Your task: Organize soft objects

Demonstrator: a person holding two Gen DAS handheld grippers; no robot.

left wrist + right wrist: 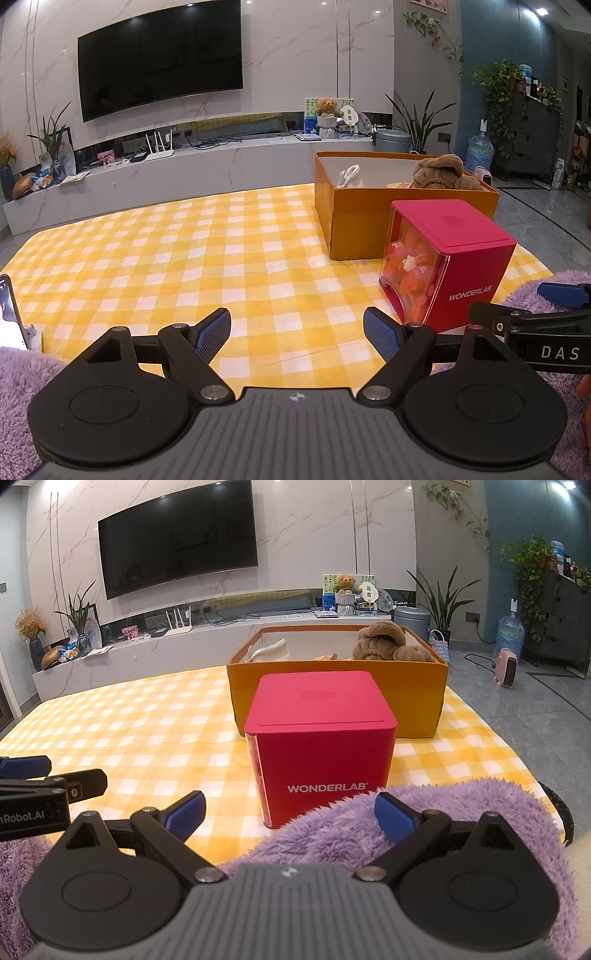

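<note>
An orange box (373,229) (421,698) stands on the yellow checked cloth (184,258) (129,731). Inside it lie a brown plush toy (439,173) (384,642) and a white soft item (349,175) (269,650). A red WONDERLAB cube (461,258) (317,746) sits in front of the box. My left gripper (297,334) is open above the cloth, holding nothing. My right gripper (290,818) is open too, low over purple fluffy fabric (351,830) (561,288), just short of the cube. The right gripper's finger (561,293) shows at the far right of the left wrist view.
A phone (9,314) stands at the cloth's left edge. Beyond the cloth runs a low marble TV bench (184,166) with a router, plants and a small teddy bear (327,109). Grey tiled floor (517,709) lies to the right, with a small pink heater (508,670).
</note>
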